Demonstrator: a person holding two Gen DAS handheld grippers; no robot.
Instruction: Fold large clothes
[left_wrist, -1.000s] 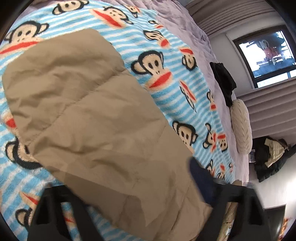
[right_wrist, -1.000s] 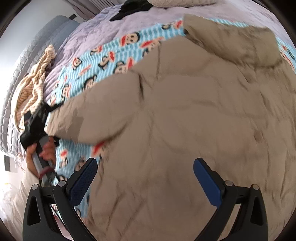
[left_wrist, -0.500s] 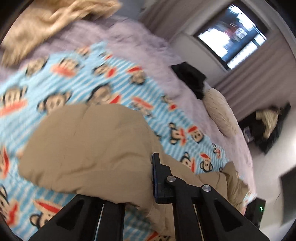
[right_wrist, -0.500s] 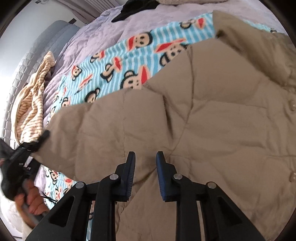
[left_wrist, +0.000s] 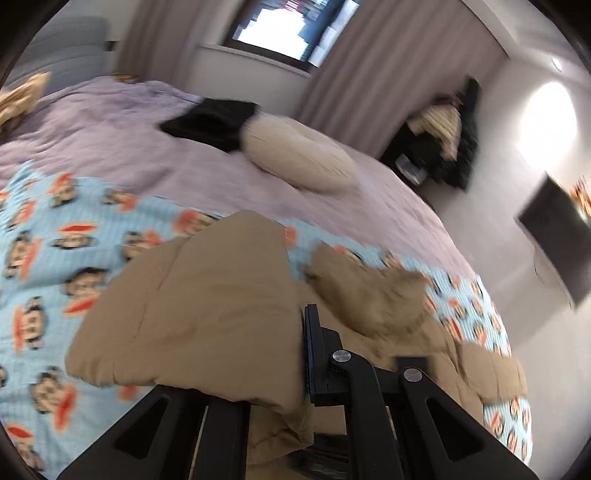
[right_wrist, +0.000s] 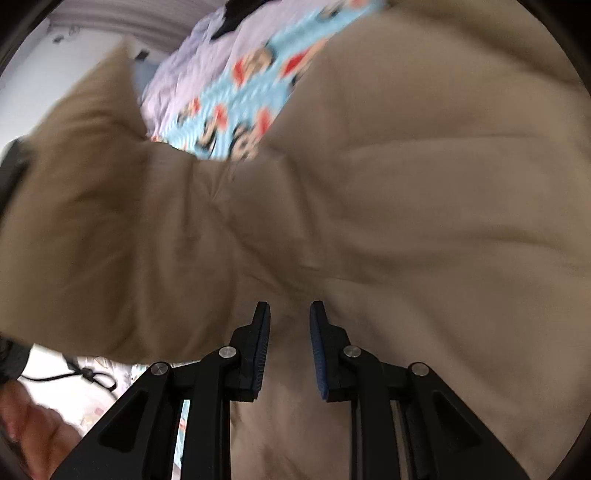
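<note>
With the tan padded jacket (left_wrist: 207, 295) on the monkey-print blanket (left_wrist: 55, 236) and both the left gripper (left_wrist: 295, 354) and right gripper (right_wrist: 288, 347) clamped on its fabric, carry the sleeve across evenly, jaws tight, lest padding slip

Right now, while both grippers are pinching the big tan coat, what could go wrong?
The puffy tan coat might slip out, since the right hand-held gripper pinches only a small pucker of it. The sleeve in the left hand-held gripper could flop down crooked. Tugging may also drag the monkey blanket along and bunch it.
</note>
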